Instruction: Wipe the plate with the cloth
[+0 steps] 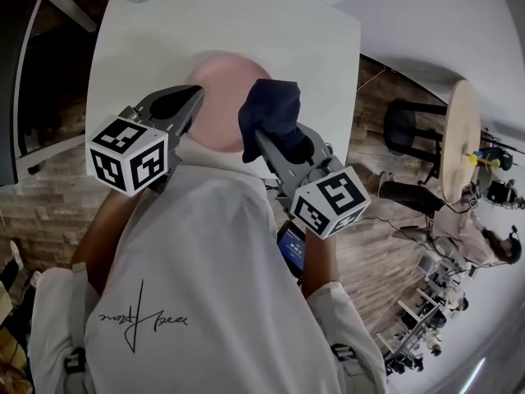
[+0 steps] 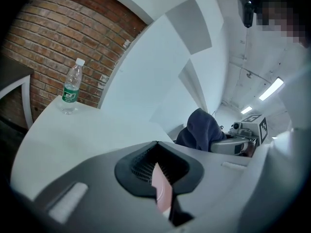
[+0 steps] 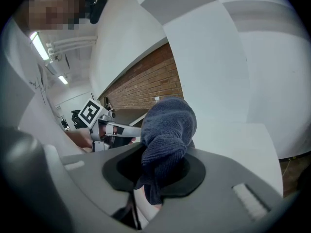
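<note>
White table [image 1: 156, 48], square-cornered, with wood-plank floor [image 1: 373, 257] showing to its right. Clear plastic water bottle [image 2: 71, 87], white cap and green label, upright near the table's far edge, close to a corner. Red brick wall [image 2: 58, 38] behind it. Well apart from the table's right side: round pale wooden tabletop [image 1: 459, 134] with small yellow and blue items [image 1: 477, 159] on it, and a black stool [image 1: 404, 125] just beside. Farther right, a person [image 1: 484, 232] near the picture's edge. Rows of desks [image 1: 426, 306] at lower right, too small to detail. Strip lights [image 2: 271, 88] on a white ceiling.
</note>
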A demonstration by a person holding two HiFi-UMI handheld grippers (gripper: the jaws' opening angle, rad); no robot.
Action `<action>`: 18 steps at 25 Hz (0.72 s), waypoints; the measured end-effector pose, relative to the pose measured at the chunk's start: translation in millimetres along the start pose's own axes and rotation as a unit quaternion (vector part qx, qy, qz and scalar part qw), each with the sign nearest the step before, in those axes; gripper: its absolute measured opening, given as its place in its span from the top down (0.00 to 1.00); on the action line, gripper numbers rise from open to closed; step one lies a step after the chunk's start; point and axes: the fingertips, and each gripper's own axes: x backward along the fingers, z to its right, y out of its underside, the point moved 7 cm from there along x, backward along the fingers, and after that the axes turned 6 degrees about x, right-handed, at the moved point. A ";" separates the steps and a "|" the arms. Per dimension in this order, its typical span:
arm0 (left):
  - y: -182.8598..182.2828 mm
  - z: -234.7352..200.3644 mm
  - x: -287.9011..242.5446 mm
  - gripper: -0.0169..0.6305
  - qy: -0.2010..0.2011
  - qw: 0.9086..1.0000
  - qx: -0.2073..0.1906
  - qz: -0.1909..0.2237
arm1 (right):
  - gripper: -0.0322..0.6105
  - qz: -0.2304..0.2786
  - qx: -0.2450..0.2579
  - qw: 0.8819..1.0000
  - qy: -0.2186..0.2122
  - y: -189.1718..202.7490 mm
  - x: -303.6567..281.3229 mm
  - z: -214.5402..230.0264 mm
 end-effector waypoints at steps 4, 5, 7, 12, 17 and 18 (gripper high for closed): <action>-9.2 12.4 9.5 0.96 0.005 1.000 -0.017 0.020 | 0.80 0.021 0.019 0.999 -0.016 -11.9 8.9 -9.6; -11.0 16.0 7.0 0.96 0.010 0.999 -0.022 0.023 | 0.81 0.022 0.027 0.999 -0.019 -12.3 10.0 -8.8; -12.8 20.3 -1.8 0.96 0.018 0.999 -0.032 0.018 | 0.81 0.020 0.034 0.999 -0.019 -12.0 10.5 -4.3; -10.0 11.8 8.4 0.96 0.012 0.999 -0.037 0.012 | 0.82 0.034 0.035 0.999 -0.012 -11.9 8.1 -12.6; -3.6 9.5 6.3 0.96 0.004 1.000 -0.025 0.012 | 0.82 0.033 0.041 0.999 -0.012 -3.6 9.3 -12.0; -2.6 9.9 5.8 0.96 0.004 1.000 -0.026 0.012 | 0.82 0.032 0.040 0.999 -0.012 -2.1 9.0 -12.1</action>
